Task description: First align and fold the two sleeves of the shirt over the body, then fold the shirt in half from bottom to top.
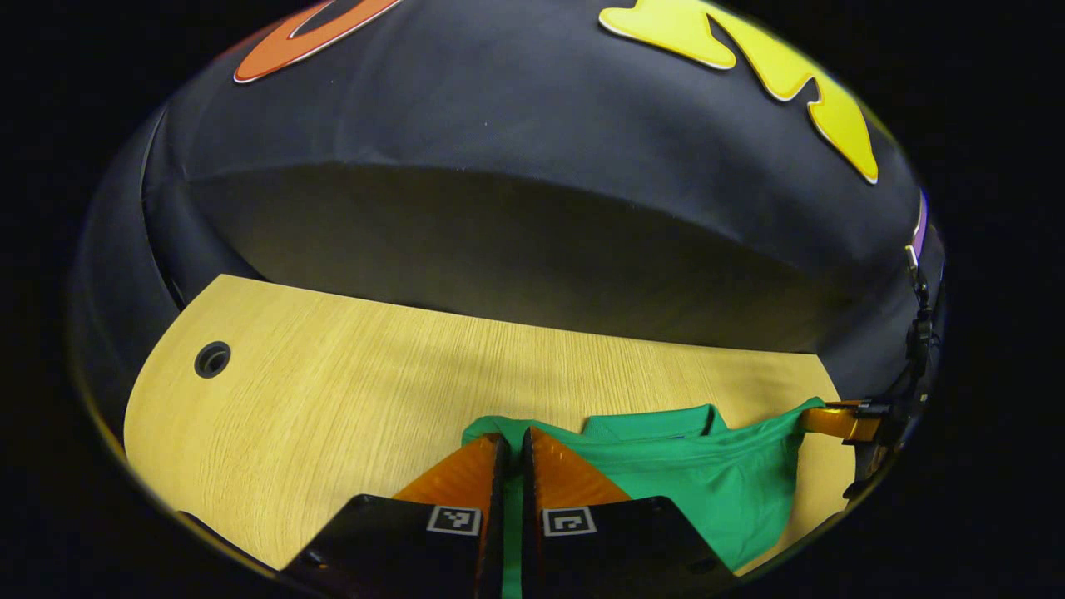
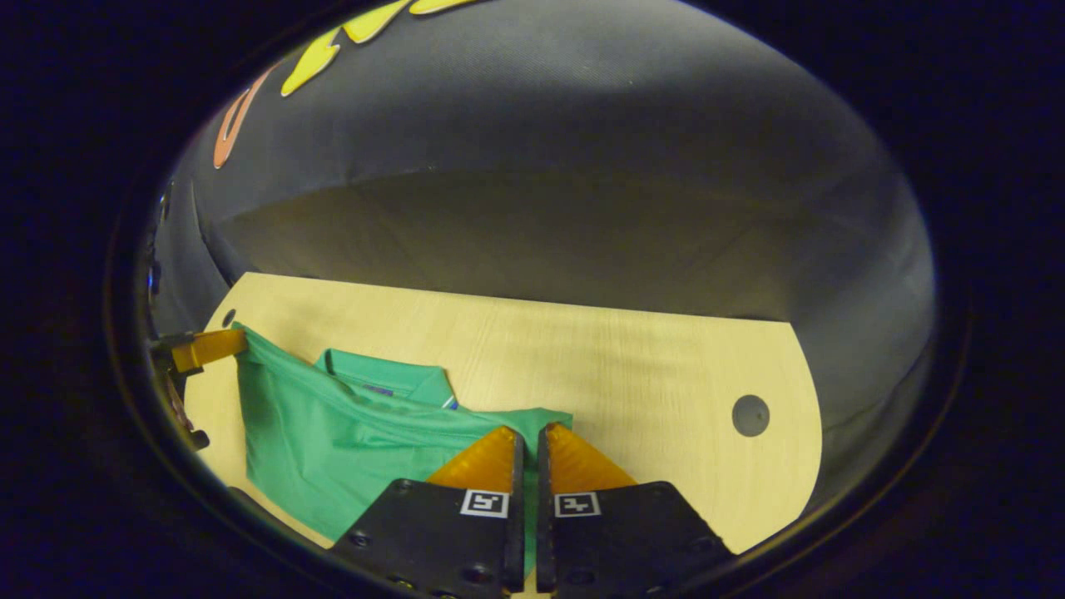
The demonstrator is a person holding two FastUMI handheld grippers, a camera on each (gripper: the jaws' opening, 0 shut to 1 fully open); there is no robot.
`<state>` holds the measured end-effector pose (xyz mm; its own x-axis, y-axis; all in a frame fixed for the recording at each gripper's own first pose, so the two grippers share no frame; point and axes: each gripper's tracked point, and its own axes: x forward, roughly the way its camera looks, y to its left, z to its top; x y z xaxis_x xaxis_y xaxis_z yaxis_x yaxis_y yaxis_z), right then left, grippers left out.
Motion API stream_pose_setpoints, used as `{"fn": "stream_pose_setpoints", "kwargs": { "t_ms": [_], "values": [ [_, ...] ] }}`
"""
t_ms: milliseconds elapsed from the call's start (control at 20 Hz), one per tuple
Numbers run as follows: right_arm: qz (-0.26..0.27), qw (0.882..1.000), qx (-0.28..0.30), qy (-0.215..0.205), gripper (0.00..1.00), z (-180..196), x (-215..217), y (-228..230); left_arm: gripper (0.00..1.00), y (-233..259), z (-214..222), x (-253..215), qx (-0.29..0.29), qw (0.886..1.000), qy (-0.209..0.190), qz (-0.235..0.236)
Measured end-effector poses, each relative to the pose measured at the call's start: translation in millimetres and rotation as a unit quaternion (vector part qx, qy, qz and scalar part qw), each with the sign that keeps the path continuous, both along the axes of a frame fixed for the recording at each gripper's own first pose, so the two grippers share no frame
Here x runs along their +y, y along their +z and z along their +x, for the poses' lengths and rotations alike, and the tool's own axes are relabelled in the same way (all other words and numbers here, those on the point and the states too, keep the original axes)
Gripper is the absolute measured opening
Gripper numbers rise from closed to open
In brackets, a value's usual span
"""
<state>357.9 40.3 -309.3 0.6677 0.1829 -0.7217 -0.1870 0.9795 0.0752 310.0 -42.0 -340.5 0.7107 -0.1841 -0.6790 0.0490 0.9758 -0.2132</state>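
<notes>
Shirt (image 1: 715,482): green, on table (image 1: 349,391), hem lifted toward collar (image 2: 391,376).
Left gripper (image 1: 514,453): clamped on 1 hem corner.
Right gripper (image 2: 528,449): clamped on the other corner.
Stage: likely final bottom-to-top fold.
Risk: uneven travel of the 2 corners, skewed fold; thin fabric slipping from either pinch.

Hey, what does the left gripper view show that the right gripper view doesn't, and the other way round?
Left gripper view: the right gripper far off, pinching a corner of the green shirt, and a cable hole toward the left end of the wooden table. Right gripper view: the left gripper pinching the opposite corner, the collar tag, and another hole toward the right end. Both: the shirt stretched between the grippers over the table.
</notes>
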Motion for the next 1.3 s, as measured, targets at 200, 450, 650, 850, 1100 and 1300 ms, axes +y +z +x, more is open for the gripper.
{"fn": "stream_pose_setpoints", "kwargs": {
  "t_ms": [200,450,650,850,1100,1300],
  "values": [
    [0.011,1.000,-0.010,-0.001,0.43,-12,-1,6,0.74,13,-4,8,-0.008,1.000,0.020,0.009],
    [-0.002,0.996,-0.083,-0.013,0.98,-30,-11,59,1.00,69,-13,25,-0.059,0.996,0.034,0.049],
    [0.012,0.986,-0.168,-0.016,0.97,-67,-6,143,1.00,157,-34,24,-0.137,0.988,0.035,0.055],
    [0.016,0.966,-0.258,-0.026,0.97,-130,-8,234,1.00,231,-74,19,-0.209,0.976,0.046,0.047],
    [0.023,0.943,-0.329,-0.053,0.98,-218,-8,308,1.00,330,-142,11,-0.299,0.952,0.028,0.062],
    [0.023,0.926,-0.368,-0.083,0.96,-276,-13,341,1.00,371,-186,-4,-0.337,0.940,0.010,0.050]
  ]
}}
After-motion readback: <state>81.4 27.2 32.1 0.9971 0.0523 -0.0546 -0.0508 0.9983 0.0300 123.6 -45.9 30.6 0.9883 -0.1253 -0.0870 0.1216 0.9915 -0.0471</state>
